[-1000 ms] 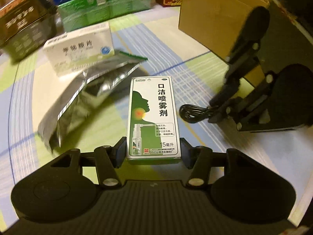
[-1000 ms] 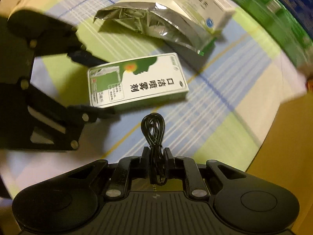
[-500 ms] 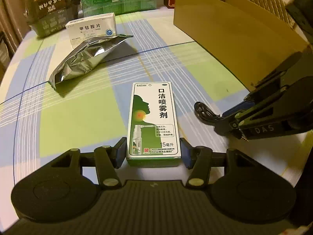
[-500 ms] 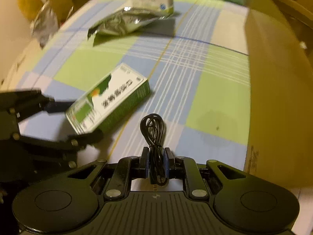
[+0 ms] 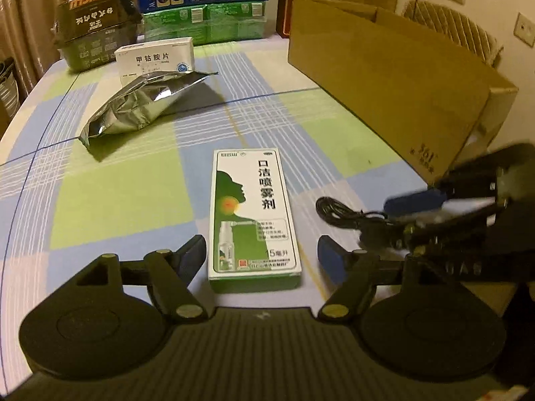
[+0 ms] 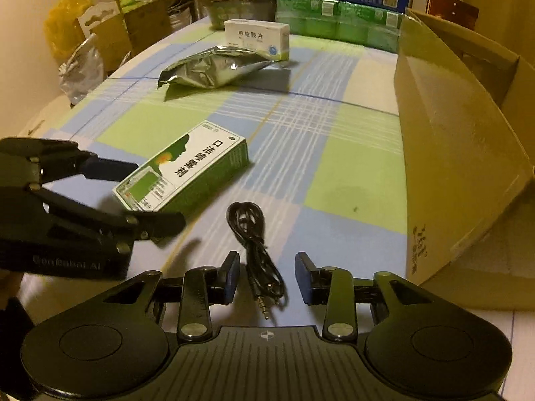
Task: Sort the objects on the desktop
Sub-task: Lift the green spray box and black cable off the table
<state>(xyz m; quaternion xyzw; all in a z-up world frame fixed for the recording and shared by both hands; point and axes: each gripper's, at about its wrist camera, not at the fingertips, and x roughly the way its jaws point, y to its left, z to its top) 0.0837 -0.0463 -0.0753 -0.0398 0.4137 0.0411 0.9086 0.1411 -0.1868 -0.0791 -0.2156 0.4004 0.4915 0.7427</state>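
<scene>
On checked cloth, both claws now gape: 0.5 s ago L gripper clamped spray box and R gripper clamped cable; now each lies free between its parted fingers, untouched. Judged: both set down, not in carton; next pick pending. Readable: box "口洁喷雾剂", "15毫升"; far box "甲钴胺片"; L gripper body "GenRobot AI".

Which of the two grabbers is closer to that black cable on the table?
Right. The right gripper is open with the black cable lying between its fingers. The left gripper is open around the green spray box, beside the cable.
</scene>
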